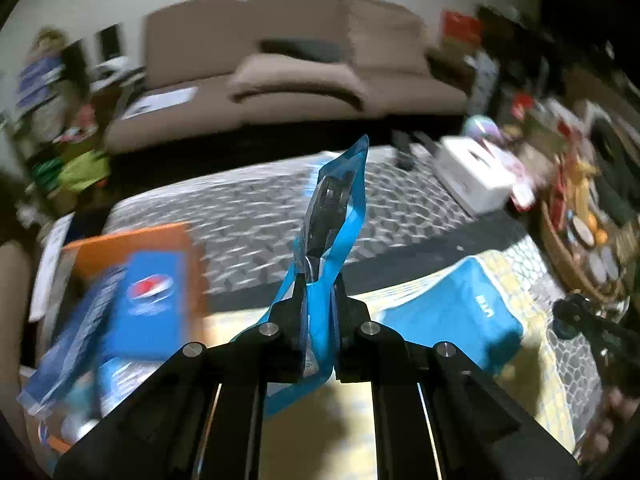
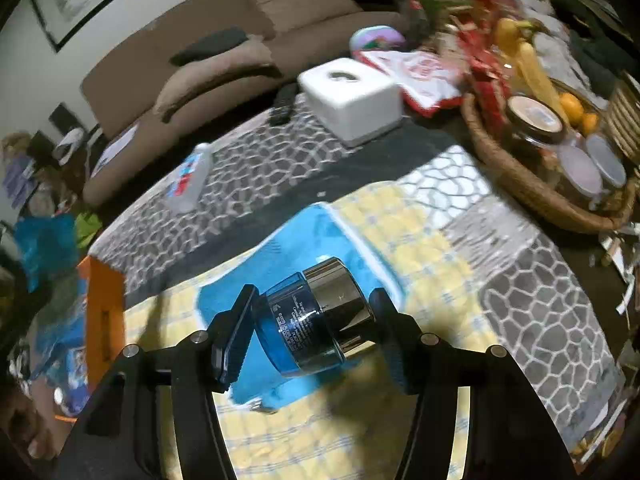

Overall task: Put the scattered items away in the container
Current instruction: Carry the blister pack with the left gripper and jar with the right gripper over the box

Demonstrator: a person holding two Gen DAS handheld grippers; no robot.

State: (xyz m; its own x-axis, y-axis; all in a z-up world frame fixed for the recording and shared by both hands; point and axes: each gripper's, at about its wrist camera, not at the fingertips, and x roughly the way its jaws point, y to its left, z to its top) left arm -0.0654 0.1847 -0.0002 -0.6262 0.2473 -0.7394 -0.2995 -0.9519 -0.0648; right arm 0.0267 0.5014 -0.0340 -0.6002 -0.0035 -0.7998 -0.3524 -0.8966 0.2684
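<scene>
Right wrist view: right gripper [image 2: 310,330] clamps a blue jar [image 2: 316,320], likely heavy, rigid and slippery at its chrome lid. Left gripper [image 1: 318,300] pinches a light, floppy blue packet [image 1: 332,216] by its bottom edge.

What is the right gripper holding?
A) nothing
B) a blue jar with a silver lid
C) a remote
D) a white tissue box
B: in the right wrist view the right gripper has both fingers against the jar, held tilted above the table.
</scene>
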